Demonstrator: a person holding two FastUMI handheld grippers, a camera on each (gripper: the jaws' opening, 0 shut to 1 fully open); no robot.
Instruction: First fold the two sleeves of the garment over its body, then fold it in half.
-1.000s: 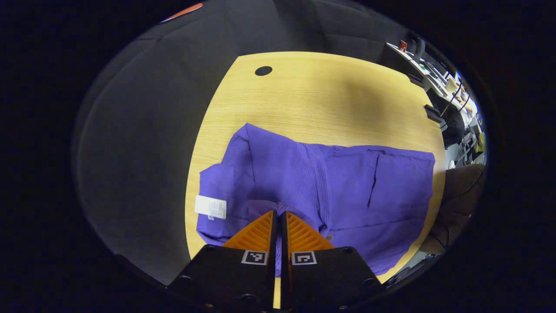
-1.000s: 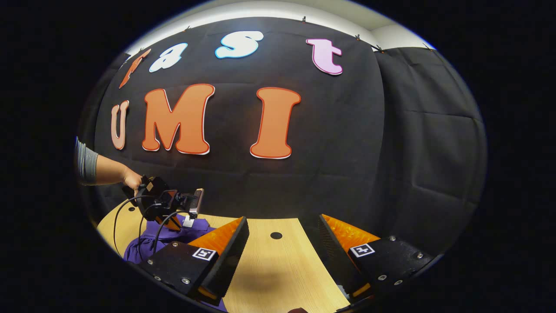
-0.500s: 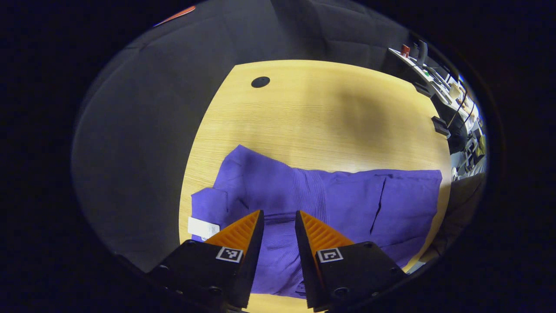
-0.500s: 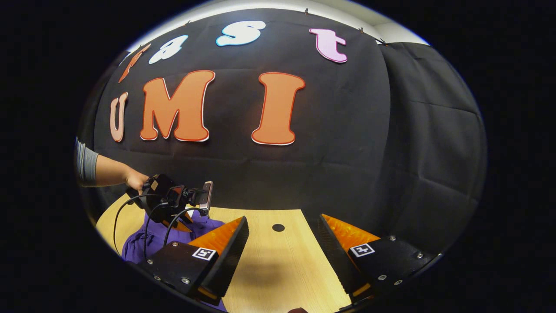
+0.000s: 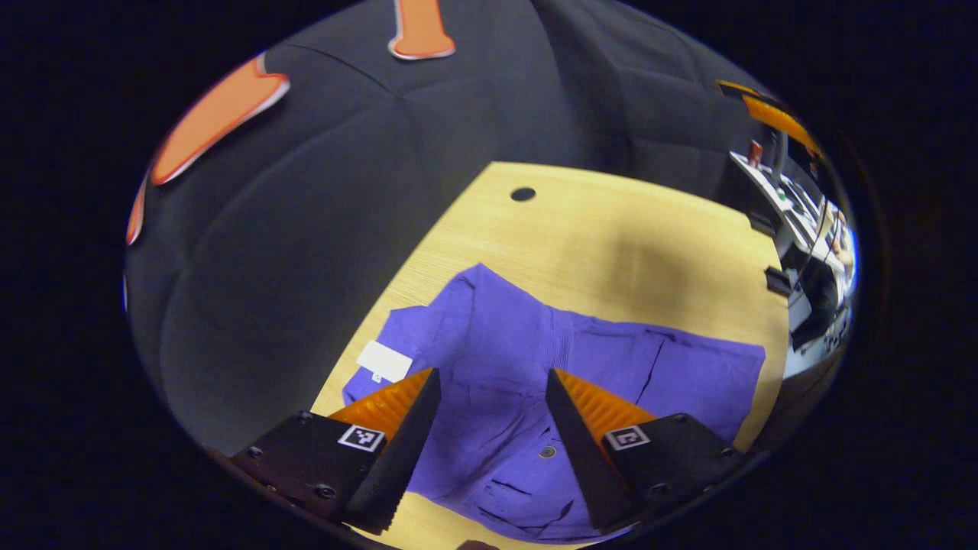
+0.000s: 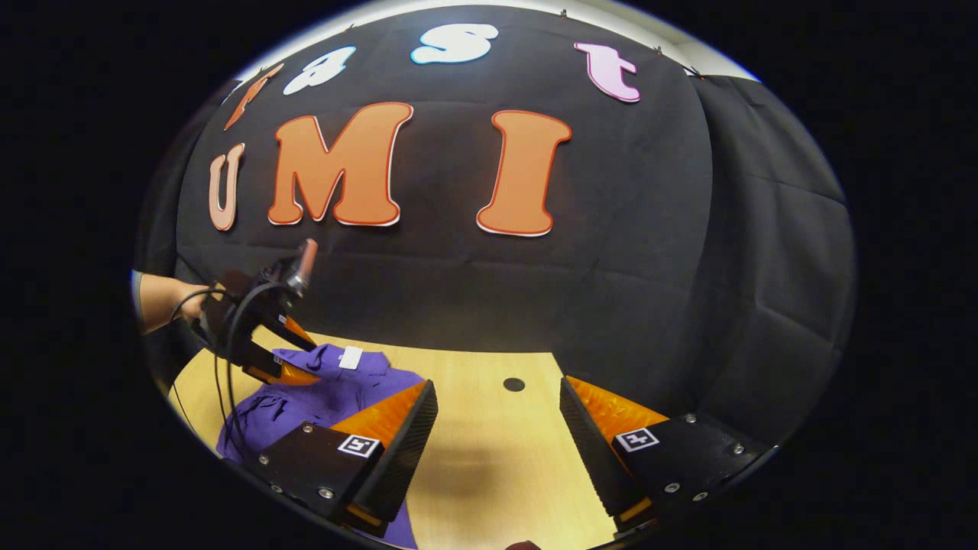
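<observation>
Garment [image 5: 535, 367] flat on table [image 5: 611, 237], left tool [image 5: 489, 428] spread above it, right tool [image 6: 497, 428] spread over bare wood

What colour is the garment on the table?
Purple garment, plain, with a white tag; clearest in the left gripper view.

A recording booth within a laboratory or office is indicated: a wooden table [image 5: 611, 237] is enclosed by black cloth walls [image 6: 611, 252], with cluttered equipment desks [image 5: 795, 206] beyond.
</observation>
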